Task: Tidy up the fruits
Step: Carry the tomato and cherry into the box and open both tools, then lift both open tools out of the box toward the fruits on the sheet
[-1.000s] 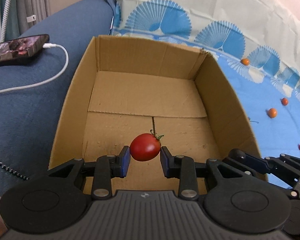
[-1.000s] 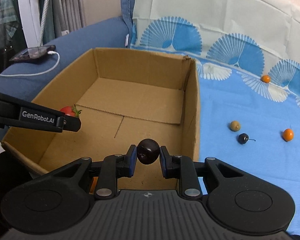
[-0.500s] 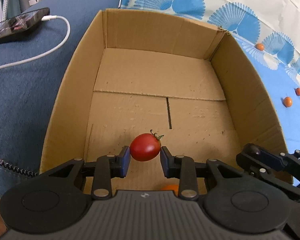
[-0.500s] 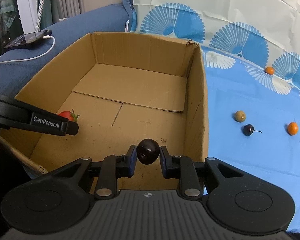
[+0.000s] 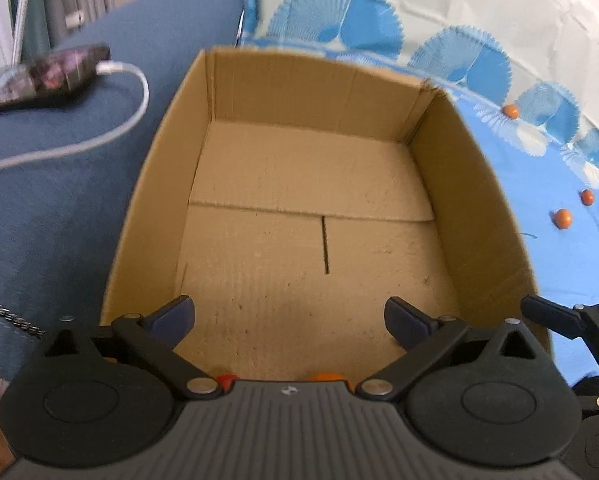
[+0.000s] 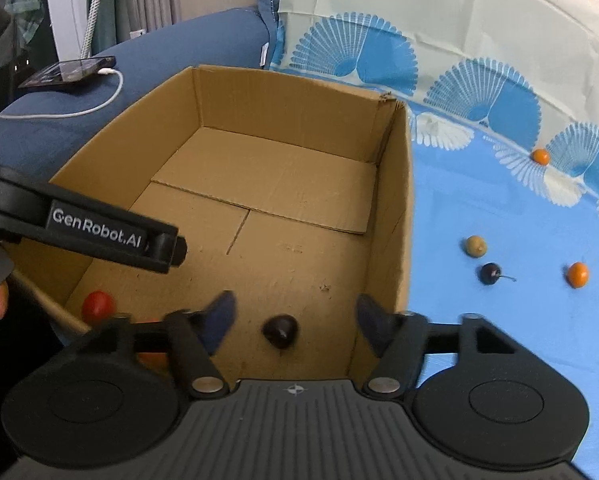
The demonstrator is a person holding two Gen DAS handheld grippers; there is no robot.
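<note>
Looking down the left wrist cam, the left gripper (image 5: pixel 289 316) has just swung its jaws wide apart with nothing between them, hanging over the cardboard box (image 5: pixel 235 80). A bit of red (image 5: pixel 224 380) and orange (image 5: pixel 329 377) peeks out right at the gripper body's edge.

Over on the right wrist cam, the right gripper (image 6: pixel 295 318) has just been opening too; the dark cherry (image 6: pixel 280 330) sits between the spread fingers, not touching either. The red tomato (image 6: pixel 98 305) lies on the box floor near the left wall. More fruit is scattered on the blue cloth (image 6: pixel 499 320).
</note>
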